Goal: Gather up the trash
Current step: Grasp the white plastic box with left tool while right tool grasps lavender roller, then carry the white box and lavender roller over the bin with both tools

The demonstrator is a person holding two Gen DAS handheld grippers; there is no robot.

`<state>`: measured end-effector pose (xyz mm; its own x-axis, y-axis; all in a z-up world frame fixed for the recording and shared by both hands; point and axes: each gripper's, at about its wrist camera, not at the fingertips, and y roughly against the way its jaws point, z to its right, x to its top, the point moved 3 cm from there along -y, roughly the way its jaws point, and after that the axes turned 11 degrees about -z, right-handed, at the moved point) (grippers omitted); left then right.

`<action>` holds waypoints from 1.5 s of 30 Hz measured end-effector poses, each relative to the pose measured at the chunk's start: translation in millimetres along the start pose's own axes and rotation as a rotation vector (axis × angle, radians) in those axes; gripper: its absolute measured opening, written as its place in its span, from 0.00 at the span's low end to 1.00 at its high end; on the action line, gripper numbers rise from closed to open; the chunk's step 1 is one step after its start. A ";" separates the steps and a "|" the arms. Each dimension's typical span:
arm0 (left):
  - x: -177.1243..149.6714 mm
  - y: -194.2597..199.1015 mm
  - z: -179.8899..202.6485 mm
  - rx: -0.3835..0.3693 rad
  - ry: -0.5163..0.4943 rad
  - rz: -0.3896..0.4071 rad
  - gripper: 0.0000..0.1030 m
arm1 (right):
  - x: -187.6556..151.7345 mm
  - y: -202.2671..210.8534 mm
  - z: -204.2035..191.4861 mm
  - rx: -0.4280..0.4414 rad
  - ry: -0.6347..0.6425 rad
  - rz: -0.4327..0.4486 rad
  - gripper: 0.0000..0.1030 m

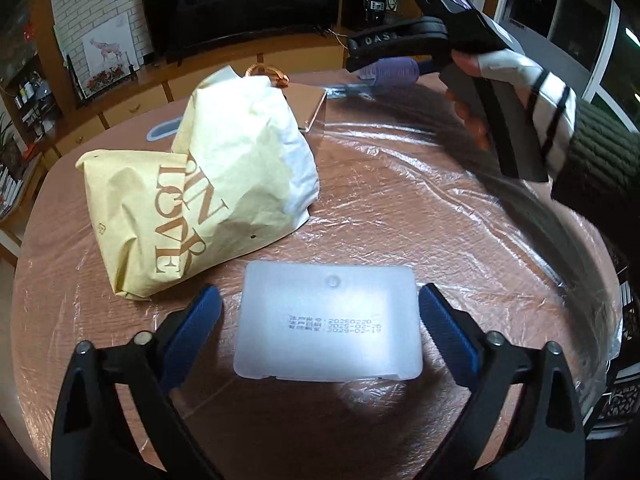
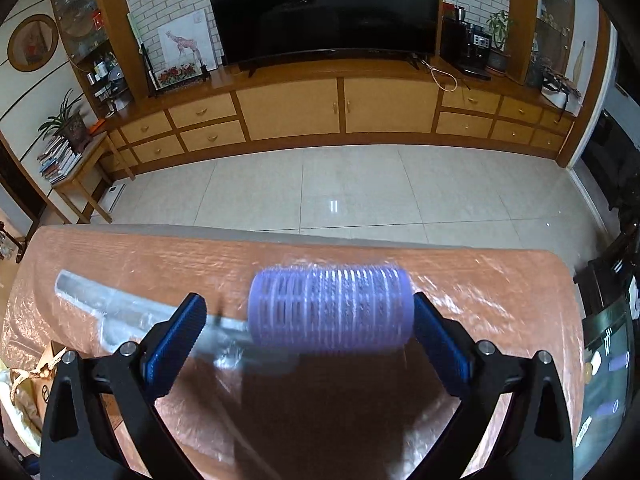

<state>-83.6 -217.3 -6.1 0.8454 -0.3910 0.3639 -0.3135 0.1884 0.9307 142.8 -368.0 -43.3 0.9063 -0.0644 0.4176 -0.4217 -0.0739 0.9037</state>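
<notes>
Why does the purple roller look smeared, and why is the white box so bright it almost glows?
Right wrist view: the purple hair roller is streaked sideways by motion blur, while the cabinets behind stay sharp. Left wrist view: a light washes out the frosted plastic box, leaving its printed date faint; the plastic film on the table throws white glare, and the fisheye lens bends the table edge.

Both wrist views look forward, low over the shared table [image 1: 400, 208].
</notes>
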 end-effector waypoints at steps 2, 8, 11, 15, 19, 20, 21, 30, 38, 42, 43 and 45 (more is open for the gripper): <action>0.0 -1.7 1.9 -0.009 0.005 -0.011 0.88 | 1.3 -4.8 -0.4 0.008 0.005 -0.014 0.87; -1.4 -2.1 4.8 -0.018 0.004 -0.010 0.81 | 1.0 -4.5 4.9 0.013 0.016 -0.010 0.68; -1.2 -2.0 6.0 -0.022 0.006 -0.013 0.81 | -0.5 -2.0 6.8 0.029 0.011 -0.008 0.68; -1.7 -0.6 2.7 -0.028 0.021 -0.012 0.81 | -6.4 5.8 8.5 0.034 0.006 0.004 0.68; -6.5 2.8 -1.4 -0.036 0.037 -0.012 0.81 | -18.5 21.6 6.2 0.054 0.012 0.024 0.68; -7.5 3.5 -2.7 -0.036 0.040 -0.011 0.81 | -22.2 25.2 5.9 0.058 0.011 0.025 0.68; -7.4 3.2 -3.8 -0.037 0.042 -0.011 0.81 | -26.4 29.0 6.2 0.066 0.008 0.024 0.68; -12.0 16.4 -11.3 -0.044 0.043 0.024 0.81 | -63.1 64.6 -2.3 0.111 -0.018 0.035 0.68; -23.4 29.3 -21.4 -0.077 0.041 0.048 0.81 | -114.7 91.5 -19.5 0.135 -0.046 0.021 0.68; -27.6 35.1 -26.0 -0.091 0.026 0.058 0.81 | -143.7 101.5 -31.6 0.128 -0.060 0.005 0.68; -28.7 37.1 -27.0 -0.096 0.021 0.061 0.81 | -150.7 103.3 -33.9 0.126 -0.064 0.001 0.68; -30.9 39.5 -27.3 -0.102 0.009 0.066 0.81 | -165.4 108.2 -39.6 0.126 -0.074 -0.005 0.68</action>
<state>-110.3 -173.2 18.4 0.8285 -0.3664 0.4234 -0.3232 0.3046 0.8960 -51.6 -326.0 -10.9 0.9059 -0.1368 0.4008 -0.4215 -0.1981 0.8849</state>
